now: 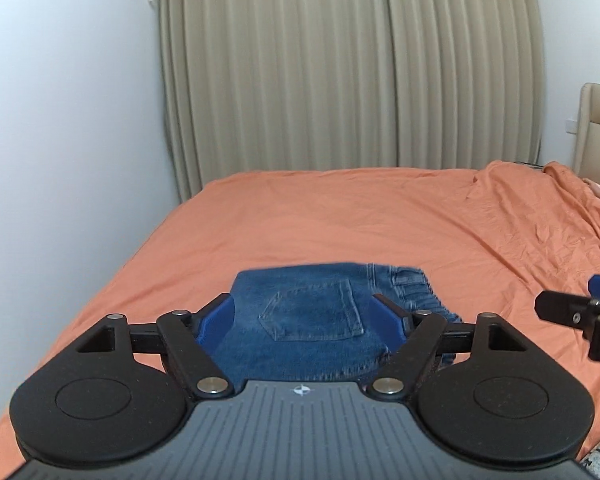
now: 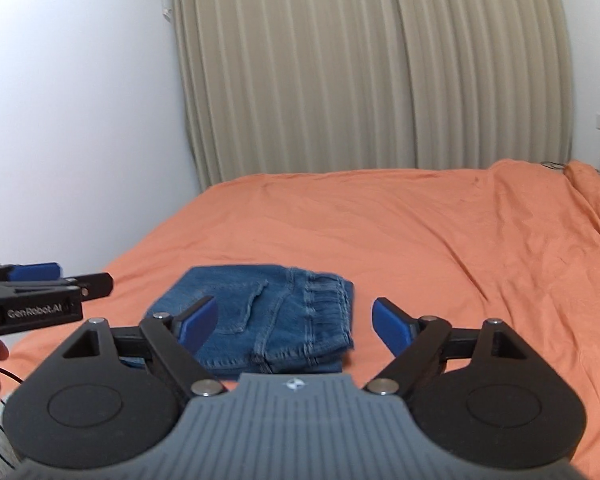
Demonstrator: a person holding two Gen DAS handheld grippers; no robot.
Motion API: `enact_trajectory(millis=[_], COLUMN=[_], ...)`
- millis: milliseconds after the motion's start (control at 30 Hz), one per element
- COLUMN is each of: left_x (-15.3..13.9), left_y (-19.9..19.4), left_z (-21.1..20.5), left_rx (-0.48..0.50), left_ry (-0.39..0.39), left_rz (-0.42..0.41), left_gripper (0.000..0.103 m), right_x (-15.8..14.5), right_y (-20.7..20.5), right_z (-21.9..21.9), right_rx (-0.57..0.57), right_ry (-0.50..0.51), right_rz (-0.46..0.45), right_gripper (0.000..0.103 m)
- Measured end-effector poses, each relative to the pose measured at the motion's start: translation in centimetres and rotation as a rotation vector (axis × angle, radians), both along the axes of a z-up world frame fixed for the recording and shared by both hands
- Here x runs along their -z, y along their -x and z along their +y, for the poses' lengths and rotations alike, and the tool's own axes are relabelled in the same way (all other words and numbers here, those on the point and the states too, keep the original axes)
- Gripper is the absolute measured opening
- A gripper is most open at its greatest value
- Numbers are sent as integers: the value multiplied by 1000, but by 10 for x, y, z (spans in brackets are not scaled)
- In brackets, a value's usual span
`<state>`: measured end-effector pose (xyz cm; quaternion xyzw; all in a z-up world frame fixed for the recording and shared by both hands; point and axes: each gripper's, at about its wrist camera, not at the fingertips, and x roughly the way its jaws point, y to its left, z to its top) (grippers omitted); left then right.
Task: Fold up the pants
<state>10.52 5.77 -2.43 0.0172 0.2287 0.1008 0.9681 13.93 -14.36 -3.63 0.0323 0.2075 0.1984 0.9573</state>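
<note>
Beige curtains (image 1: pixel 340 64) are hanging behind the orange bed (image 1: pixel 340 220) where folded pants (image 1: pixel 300 320) are lying under 2 spread, empty claws: left claw (image 1: pixel 306 318), right claw (image 2: pixel 296 324).

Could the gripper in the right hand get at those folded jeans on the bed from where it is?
Probably yes. The right gripper is open and empty, the folded jeans lie just ahead on the orange bedsheet, and nothing sits between; the left gripper is off to the side.

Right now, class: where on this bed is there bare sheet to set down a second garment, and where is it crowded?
Free: the wide stretch of sheet between the jeans and the curtains, and the strip right of the jeans. Crowded: the near edge, where the jeans lie under the open left gripper and right gripper, and the far right, where the bedding bunches up.
</note>
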Motion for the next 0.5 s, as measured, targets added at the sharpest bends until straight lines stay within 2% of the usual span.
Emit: enact_trajectory(millis=[100,200,400,500], left_x=[15,31,57,67], left_y=[4,9,5,1], left_z=[-1,0,8,10], left_rx=[-17,-44,-89,-84], left_ry=[10,17,50,35], left_rz=[25,47,138,170], left_gripper=[89,89,89,89], right_x=[18,38,65,72], right_y=[2,1,-1,2], right_z=[6,18,45,55], right_rx=[-9,-11,-41,-63], right_ry=[1,52,150,183], right_rz=[28,56,45,25], right_gripper=[81,81,81,81])
